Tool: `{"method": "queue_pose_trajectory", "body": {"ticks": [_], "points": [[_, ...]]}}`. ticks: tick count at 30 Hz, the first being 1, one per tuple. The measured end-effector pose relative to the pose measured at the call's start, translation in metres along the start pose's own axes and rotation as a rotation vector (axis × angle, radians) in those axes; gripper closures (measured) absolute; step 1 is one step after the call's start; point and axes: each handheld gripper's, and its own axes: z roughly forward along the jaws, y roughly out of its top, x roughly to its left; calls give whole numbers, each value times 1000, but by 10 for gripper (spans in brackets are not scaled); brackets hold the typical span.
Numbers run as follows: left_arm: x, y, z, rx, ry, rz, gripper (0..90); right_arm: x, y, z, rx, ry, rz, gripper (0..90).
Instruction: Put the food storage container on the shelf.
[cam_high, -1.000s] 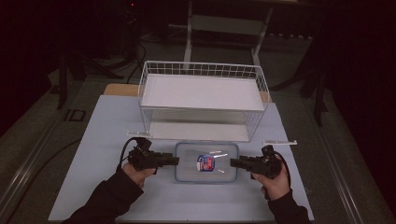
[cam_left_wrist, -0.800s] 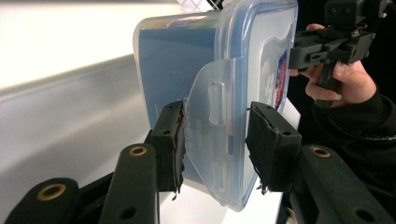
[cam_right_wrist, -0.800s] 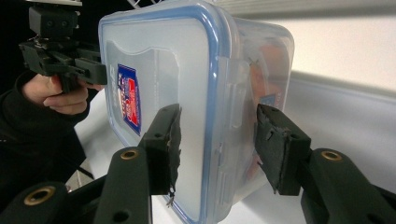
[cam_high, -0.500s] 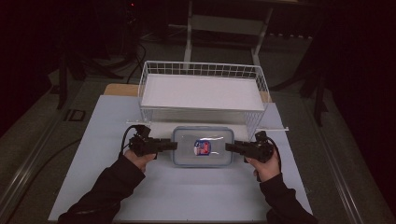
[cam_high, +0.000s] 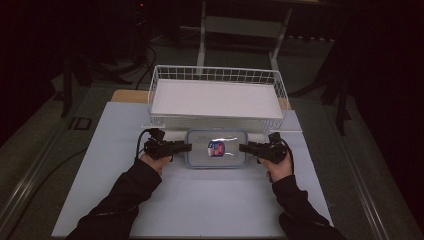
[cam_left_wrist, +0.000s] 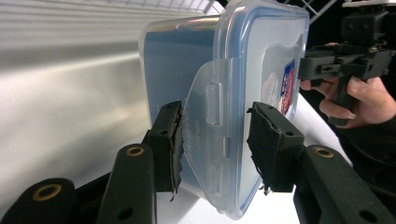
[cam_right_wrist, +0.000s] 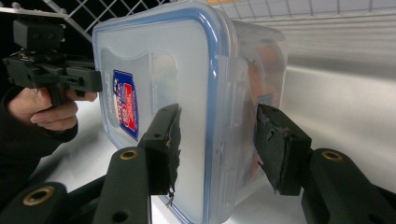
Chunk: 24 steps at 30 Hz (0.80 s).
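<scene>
Container (cam_high: 216, 148), a clear plastic box with a blue-rimmed snap lid and a small red-and-blue label on top, lies flat on the white bench (cam_high: 200, 200), just in front of the white wire basket (cam_high: 216, 95). The left tool (cam_high: 183, 147) meets its left end and the right tool (cam_high: 246, 148) its right end, each held level in a hand that comes from a dark sleeve at the bottom of the high view.

In the left gripper view the jaws stand partly open astride the lid's end latch (cam_left_wrist: 212, 135); one pad (cam_left_wrist: 173, 140) lies against the latch flap, the other pad (cam_left_wrist: 266, 140) stands a little off the lid, so whether it grips firmly I cannot tell. In the right gripper view the right tool's jaws are likewise part open around the other end, with the near pad (cam_right_wrist: 168, 144) against the lid face and a gap between the far pad (cam_right_wrist: 275, 144) and the box wall.

The bench top is a plain white sheet, with a strip of bare wood (cam_high: 131, 96) showing beside the basket at the back left. The basket holds a flat white board. Around the bench the room is dark: a grey floor, black cables (cam_high: 145, 60) trailing at the back left, and a pale metal stand (cam_high: 240, 25) behind the basket.
</scene>
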Motion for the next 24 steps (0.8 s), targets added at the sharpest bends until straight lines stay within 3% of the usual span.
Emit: {"method": "queue_pose_trajectory", "body": {"ticks": [4,10,13,19,20,24], "points": [[3,6,5,-4,12,21,550,-5,3,2,-11,-9,-1,511],[6,10,13,-29,21,4,540,-11,6,4,-22,-26,12,510],[7,11,14,-43,37,27,538,-16,7,5,-39,-20,16,510],[4,6,16,-81,47,31,521,-15,7,5,-45,-24,18,505],[4,5,17,-92,63,47,521,-15,7,5,-45,-23,24,503],[4,4,21,-119,79,36,485,-14,6,7,-62,-51,27,490]]}}
